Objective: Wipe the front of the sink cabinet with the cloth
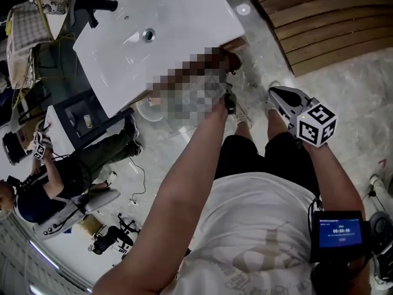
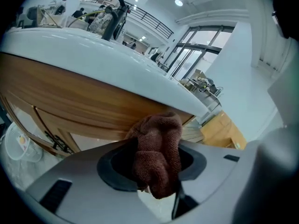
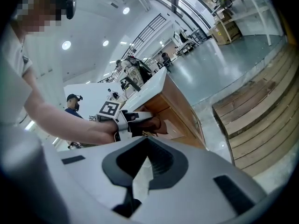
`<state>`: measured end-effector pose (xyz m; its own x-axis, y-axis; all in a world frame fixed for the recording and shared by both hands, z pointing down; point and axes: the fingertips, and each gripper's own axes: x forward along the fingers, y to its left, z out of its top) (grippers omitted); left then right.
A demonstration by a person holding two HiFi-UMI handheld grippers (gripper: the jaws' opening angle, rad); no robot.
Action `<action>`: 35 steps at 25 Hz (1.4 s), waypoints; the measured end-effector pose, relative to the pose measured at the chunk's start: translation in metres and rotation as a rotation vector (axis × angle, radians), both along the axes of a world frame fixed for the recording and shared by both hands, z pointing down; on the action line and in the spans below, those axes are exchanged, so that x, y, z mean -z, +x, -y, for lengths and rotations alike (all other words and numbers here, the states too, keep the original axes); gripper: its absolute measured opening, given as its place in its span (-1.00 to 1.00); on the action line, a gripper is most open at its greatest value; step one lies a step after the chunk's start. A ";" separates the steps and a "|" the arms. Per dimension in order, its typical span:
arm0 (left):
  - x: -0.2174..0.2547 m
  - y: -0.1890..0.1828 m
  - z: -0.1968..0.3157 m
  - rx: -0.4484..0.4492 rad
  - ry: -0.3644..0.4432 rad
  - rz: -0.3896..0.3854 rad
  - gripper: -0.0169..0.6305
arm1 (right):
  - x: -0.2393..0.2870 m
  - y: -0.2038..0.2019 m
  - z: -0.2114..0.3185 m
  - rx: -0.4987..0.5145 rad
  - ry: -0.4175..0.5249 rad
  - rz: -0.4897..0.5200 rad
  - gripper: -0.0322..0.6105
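1. Nearest the camera, at 5 o'clock in the head view: small lit screen (image 1: 339, 233) beside the right forearm.
2. At 3 o'clock, held over the floor beside the feet: right gripper (image 1: 276, 93) (image 3: 145, 146), jaws drawn together tip to tip with nothing between them; marker cube (image 1: 317, 123) on its upper side.
3. Toward 12 o'clock, at the end of the outstretched left arm: left gripper (image 2: 158, 174) (image 3: 133, 121), jaws clamped on the cloth.
4. Between the left jaws: cloth (image 2: 159, 146) (image 3: 156, 124), brown terry, bunched upright, upper fold against the cabinet's wooden front just under the white top.
5. At 12 o'clock of the cloth: sink cabinet (image 2: 70, 101) (image 3: 180, 108), wood-grained front beneath the white sink (image 1: 159, 29); drain (image 1: 148, 34) near the basin's middle, black faucet (image 1: 92, 6) at 11 o'clock.
6. Farthest: seated person (image 1: 67, 177) at 8 o'clock on the pale floor, well apart from the cabinet; wooden steps (image 1: 319, 17) at 1 o'clock.
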<state>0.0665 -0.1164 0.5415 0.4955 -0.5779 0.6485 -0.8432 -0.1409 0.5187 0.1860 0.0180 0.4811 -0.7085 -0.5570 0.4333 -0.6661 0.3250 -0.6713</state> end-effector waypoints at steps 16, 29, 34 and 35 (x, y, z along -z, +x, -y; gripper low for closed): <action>-0.022 0.112 0.007 0.018 -0.028 -0.165 -0.40 | -0.021 0.062 0.003 0.115 -0.040 -0.013 -0.86; -0.051 0.042 0.012 0.151 -0.055 -0.164 -0.40 | -0.044 0.007 0.007 0.244 -0.069 -0.040 -0.86; -0.055 0.002 0.009 0.231 -0.037 -0.139 -0.40 | -0.050 -0.005 0.006 0.256 -0.062 -0.047 -0.86; -0.057 -0.011 0.007 0.240 -0.035 -0.140 -0.40 | -0.051 -0.013 0.004 0.259 -0.062 -0.049 -0.86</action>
<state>0.0550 -0.1236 0.5984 0.4334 -0.6684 0.6045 -0.7699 0.0741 0.6339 0.1735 0.0139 0.5326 -0.8011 -0.3315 0.4983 -0.5985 0.4484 -0.6639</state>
